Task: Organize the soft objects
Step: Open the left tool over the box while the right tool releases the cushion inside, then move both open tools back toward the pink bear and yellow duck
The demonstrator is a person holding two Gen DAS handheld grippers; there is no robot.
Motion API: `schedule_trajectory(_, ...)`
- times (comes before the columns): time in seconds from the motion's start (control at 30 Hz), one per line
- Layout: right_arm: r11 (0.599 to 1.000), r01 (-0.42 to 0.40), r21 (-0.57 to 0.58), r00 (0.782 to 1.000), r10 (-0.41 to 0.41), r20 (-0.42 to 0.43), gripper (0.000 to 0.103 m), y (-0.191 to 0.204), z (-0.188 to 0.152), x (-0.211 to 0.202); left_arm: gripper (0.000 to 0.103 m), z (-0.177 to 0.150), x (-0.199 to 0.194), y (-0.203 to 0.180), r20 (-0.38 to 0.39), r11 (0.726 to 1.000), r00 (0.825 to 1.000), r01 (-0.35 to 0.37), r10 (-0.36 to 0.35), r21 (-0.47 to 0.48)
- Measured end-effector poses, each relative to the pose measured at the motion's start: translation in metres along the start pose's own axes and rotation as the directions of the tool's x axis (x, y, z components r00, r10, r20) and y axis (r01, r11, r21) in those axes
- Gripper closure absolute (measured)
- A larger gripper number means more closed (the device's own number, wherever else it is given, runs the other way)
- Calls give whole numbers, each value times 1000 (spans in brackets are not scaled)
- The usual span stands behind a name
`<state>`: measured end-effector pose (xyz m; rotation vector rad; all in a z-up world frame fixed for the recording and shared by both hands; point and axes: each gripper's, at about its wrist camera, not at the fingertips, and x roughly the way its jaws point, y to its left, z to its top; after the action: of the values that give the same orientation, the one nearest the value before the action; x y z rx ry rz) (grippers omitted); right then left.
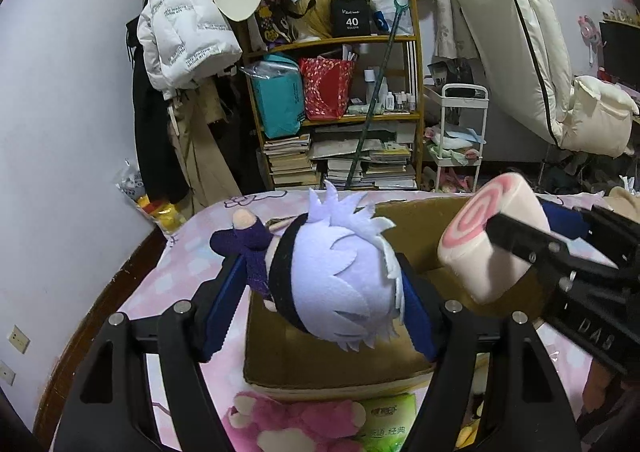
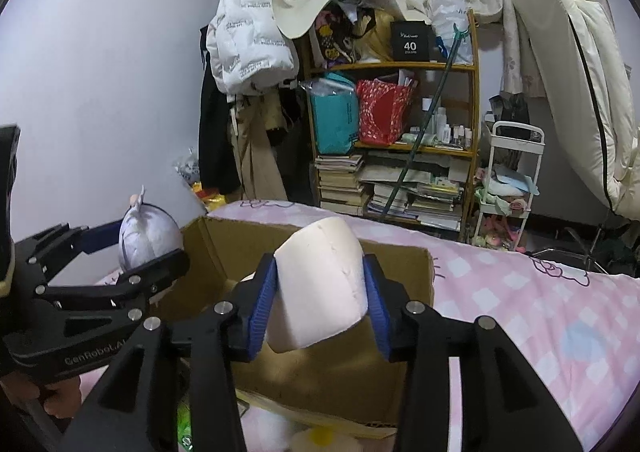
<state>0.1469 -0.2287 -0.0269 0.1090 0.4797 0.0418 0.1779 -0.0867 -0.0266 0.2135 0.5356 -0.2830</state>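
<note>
A plush doll (image 1: pixel 340 284) with spiky pale-lilac hair, a black headband and a dark purple body hangs over the open cardboard box (image 1: pixel 320 368). It sits between the blue pads of my left gripper (image 1: pixel 320 292); the right pad touches its hair, the left pad its purple body. In the right wrist view the doll's head (image 2: pixel 148 232) shows in the left gripper (image 2: pixel 132 248), beside the box (image 2: pixel 328 372). My right gripper (image 2: pixel 320 276) is shut on a cream roll cushion (image 2: pixel 324 284), held above the box. Its pink swirl end (image 1: pixel 472 220) faces the left wrist camera.
The box stands on a bed with a pink checked sheet (image 2: pixel 520 292). A pink plush (image 1: pixel 288 420) and a green tissue pack (image 1: pixel 384 424) lie in front of the box. Beyond the bed are a crowded bookshelf (image 1: pixel 340 112), hanging coats (image 1: pixel 184 32) and a white cart (image 1: pixel 460 140).
</note>
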Motion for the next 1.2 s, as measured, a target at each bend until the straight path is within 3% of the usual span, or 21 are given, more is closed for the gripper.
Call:
schedule_trajectory(0.2, 1000, 8, 4, 999, -8, -32, 52, 0, -4, 1, 19, -2, -3, 1, -5, 1000, 1000, -3, 3, 4)
schedule_trajectory(0.33, 1000, 27, 16, 1000, -27, -6, 34, -3, -2, -9, 17, -2, -8, 3, -4, 1000, 1000, 0, 0, 3)
schedule_trajectory(0.43, 999, 37, 39, 999, -38, 11, 26, -7, 1, -18, 6, -3, -14, 6, 11, 1000, 1000, -9, 10, -8)
schedule_trajectory(0.67, 994, 70, 82, 996, -75, 55, 0, -15, 6, -44, 5, -6, -33, 11, 18, 1000, 1000, -25, 25, -19)
schedule_trajectory(1.2, 992, 102, 77, 990, -108, 89, 0, -4, 1, -107, 5, -22, -93, 29, -70, 996, 995, -74, 72, -38)
